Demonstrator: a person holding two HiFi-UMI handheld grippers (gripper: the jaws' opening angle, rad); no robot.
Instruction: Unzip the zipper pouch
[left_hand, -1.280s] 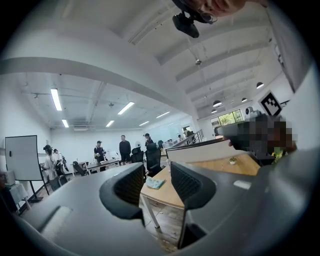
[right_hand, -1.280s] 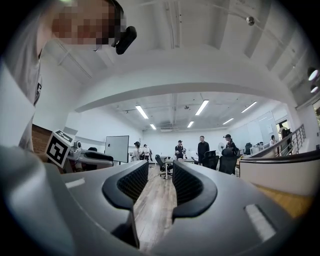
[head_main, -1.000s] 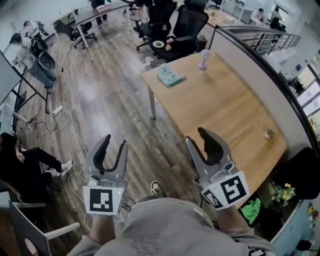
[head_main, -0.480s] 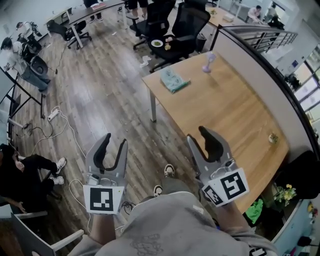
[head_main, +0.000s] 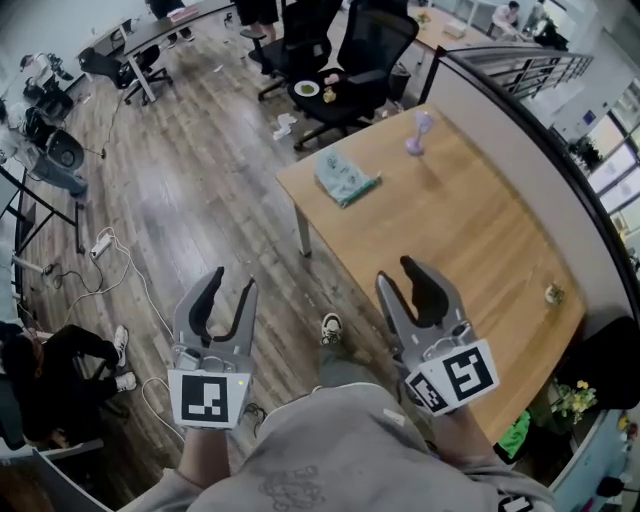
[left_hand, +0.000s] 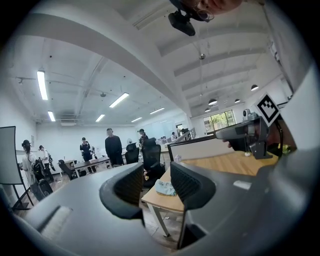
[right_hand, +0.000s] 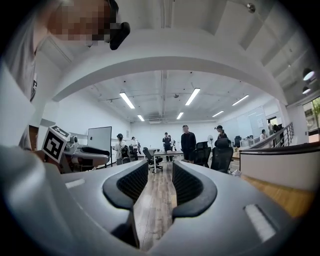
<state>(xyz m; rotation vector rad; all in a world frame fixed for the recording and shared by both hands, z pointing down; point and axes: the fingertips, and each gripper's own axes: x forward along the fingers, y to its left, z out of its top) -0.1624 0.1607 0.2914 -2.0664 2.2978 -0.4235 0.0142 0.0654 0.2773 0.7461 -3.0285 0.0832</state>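
Since a moment ago, everything I look down on has slid a little. The worktop (head_main: 460, 235) and the zipper pouch (head_main: 346, 178) sit lower in my head view now. The person in black (head_main: 45, 372) on my left has dropped toward the bottom corner. Both of my hand-held grippers stay at the same spots in front of me.

My left hand-held gripper (head_main: 230, 285) is over the wooden floor (head_main: 200, 200), and its two jaws are spread with nothing between them. My right hand-held gripper (head_main: 398, 275) is near the close edge of the worktop. Its jaws are spread too and hold nothing.

The zipper pouch is pale blue-green. It lies flat at the far left corner of the worktop, right by the edge. It is well apart from both hand-held grippers, ahead of them, and neither one touches it. A small purple thing (head_main: 418, 132) stands on the worktop past the pouch. Black chairs (head_main: 365, 55) are behind that corner.

In the left gripper view, the left hand-held gripper (left_hand: 157, 185) points at that corner, so the zipper pouch (left_hand: 163, 187) shows far off through the gap between its jaws. The right hand-held gripper (left_hand: 250, 132) shows off to the side there. In the right gripper view, the right hand-held gripper (right_hand: 160, 187) looks along the floor, with only floorboards seen between its jaws.
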